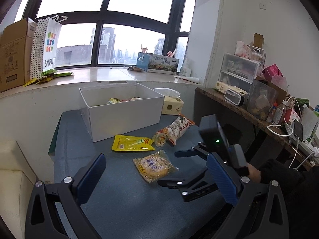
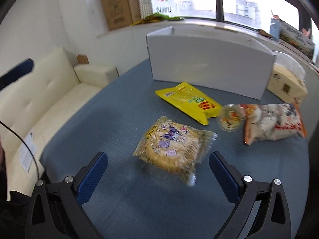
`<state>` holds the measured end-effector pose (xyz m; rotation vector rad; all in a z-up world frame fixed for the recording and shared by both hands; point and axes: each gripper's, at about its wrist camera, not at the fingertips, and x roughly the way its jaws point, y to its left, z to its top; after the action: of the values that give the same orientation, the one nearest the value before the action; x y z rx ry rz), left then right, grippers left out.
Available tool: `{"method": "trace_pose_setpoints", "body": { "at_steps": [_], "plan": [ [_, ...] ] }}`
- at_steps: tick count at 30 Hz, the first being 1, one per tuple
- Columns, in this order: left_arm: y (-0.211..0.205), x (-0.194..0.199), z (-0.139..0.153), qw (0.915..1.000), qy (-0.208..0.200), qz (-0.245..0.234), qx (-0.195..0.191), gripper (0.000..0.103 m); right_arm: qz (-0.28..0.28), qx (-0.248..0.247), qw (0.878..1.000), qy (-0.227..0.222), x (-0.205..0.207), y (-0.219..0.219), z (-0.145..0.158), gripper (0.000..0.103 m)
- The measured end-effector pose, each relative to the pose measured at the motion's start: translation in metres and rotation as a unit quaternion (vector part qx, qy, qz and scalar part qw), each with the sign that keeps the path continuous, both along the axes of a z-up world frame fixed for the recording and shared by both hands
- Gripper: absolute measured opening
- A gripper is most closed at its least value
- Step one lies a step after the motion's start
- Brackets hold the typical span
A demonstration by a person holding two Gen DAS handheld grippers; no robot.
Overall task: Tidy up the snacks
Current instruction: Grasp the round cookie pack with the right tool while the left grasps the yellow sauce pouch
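A white cardboard box [image 1: 123,117] [image 2: 209,65] stands open on the blue table [image 1: 119,203], with several snack packets inside. In front of it lie a yellow pouch [image 1: 131,143] [image 2: 189,101], a small clear cup [image 1: 159,139] [image 2: 230,119] on its side, an orange-and-white snack bag [image 1: 177,128] [image 2: 275,123] and a round noodle-cake packet [image 1: 154,166] [image 2: 175,147]. My right gripper [image 1: 176,167] [image 2: 158,156] is open, low over the table, with its fingertips right beside the noodle-cake packet. My left gripper [image 1: 156,157] is open and empty, farther back; one of its fingers [image 2: 20,69] shows at the left.
A tissue pack [image 1: 172,103] [image 2: 287,85] sits right of the box. A cream sofa [image 2: 39,99] lies left of the table. The window sill [image 1: 99,75] carries a cardboard carton [image 1: 14,53], a paper bag and green packets. A cluttered side shelf [image 1: 259,103] stands at the right.
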<state>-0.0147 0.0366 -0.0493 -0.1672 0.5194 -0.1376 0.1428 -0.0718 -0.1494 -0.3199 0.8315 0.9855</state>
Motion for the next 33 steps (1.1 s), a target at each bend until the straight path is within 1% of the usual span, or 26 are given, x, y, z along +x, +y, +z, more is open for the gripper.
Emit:
{"method": "trace_pose_setpoints", "body": {
  "at_steps": [2, 4, 5, 7, 8, 10, 12, 13, 14, 15, 17, 20, 22, 24, 25, 27, 29, 31, 33],
  "plan": [
    [0.005, 0.0, -0.003, 1.0, 0.005, 0.003, -0.008, 0.103, -0.012, -0.027, 1.0, -0.008, 0.006, 0.013, -0.009, 0.103],
    [0.008, -0.001, -0.006, 0.9999, 0.006, 0.008, -0.014, 0.103, -0.047, -0.059, 0.997, -0.013, 0.014, 0.022, -0.017, 0.103],
    [0.01, -0.002, -0.007, 0.9998, 0.006, 0.007, -0.017, 0.103, -0.061, -0.063, 0.996, -0.004, 0.018, 0.025, -0.02, 0.103],
    [0.01, -0.003, -0.009, 0.9998, 0.006, 0.005, -0.02, 0.103, -0.063, -0.045, 0.997, 0.027, 0.021, 0.026, -0.024, 0.103],
    [0.01, -0.003, -0.01, 0.9998, 0.006, 0.005, -0.019, 0.103, -0.064, -0.048, 0.996, 0.031, 0.02, 0.028, -0.027, 0.103],
    [0.01, -0.001, -0.013, 0.9997, 0.012, 0.005, -0.021, 0.103, -0.058, -0.074, 0.995, 0.019, 0.015, 0.034, -0.035, 0.097],
    [0.009, 0.001, -0.015, 0.9996, 0.018, 0.007, -0.021, 0.103, -0.044, -0.075, 0.996, -0.006, 0.005, 0.036, -0.035, 0.08],
    [0.009, 0.0, -0.016, 0.9996, 0.019, 0.006, -0.02, 0.103, -0.044, -0.073, 0.996, -0.014, 0.002, 0.035, -0.033, 0.078],
    [0.009, 0.001, -0.018, 0.9996, 0.022, 0.006, -0.019, 0.103, -0.046, -0.074, 0.996, -0.019, 0.0, 0.034, -0.031, 0.073],
    [0.009, 0.002, -0.019, 0.9995, 0.025, 0.006, -0.019, 0.103, -0.048, -0.068, 0.996, -0.022, -0.001, 0.031, -0.028, 0.065],
    [0.007, 0.006, -0.023, 0.9994, 0.032, 0.006, -0.015, 0.103, -0.048, -0.058, 0.997, -0.021, -0.002, 0.019, -0.019, 0.065],
    [0.004, 0.018, -0.031, 0.9988, 0.049, -0.001, 0.005, 0.103, -0.051, -0.034, 0.998, -0.021, -0.007, -0.005, -0.006, 0.065],
    [0.0, 0.032, -0.036, 0.9975, 0.061, -0.026, 0.022, 0.103, -0.058, -0.025, 0.998, -0.019, -0.009, -0.023, -0.001, 0.065],
    [-0.006, 0.047, -0.042, 0.9956, 0.065, -0.043, 0.052, 0.103, -0.072, 0.003, 0.997, -0.001, -0.009, -0.046, 0.006, 0.065],
    [-0.01, 0.059, -0.046, 0.9937, 0.071, -0.051, 0.071, 0.103, -0.081, 0.008, 0.997, 0.004, -0.009, -0.057, 0.009, 0.065],
    [-0.014, 0.081, -0.053, 0.9905, 0.087, -0.062, 0.087, 0.103, -0.104, 0.01, 0.995, 0.002, -0.006, -0.072, 0.014, 0.065],
    [-0.017, 0.106, -0.061, 0.9879, 0.103, -0.07, 0.093, 0.103, -0.127, 0.015, 0.992, 0.003, -0.008, -0.094, 0.019, 0.065],
    [-0.02, 0.13, -0.069, 0.9855, 0.117, -0.074, 0.099, 0.103, -0.147, 0.008, 0.989, -0.008, -0.012, -0.111, 0.022, 0.065],
    [-0.025, 0.154, -0.078, 0.9803, 0.132, -0.072, 0.128, 0.103, -0.159, 0.012, 0.987, -0.008, -0.013, -0.129, 0.025, 0.065]
  ]
}}
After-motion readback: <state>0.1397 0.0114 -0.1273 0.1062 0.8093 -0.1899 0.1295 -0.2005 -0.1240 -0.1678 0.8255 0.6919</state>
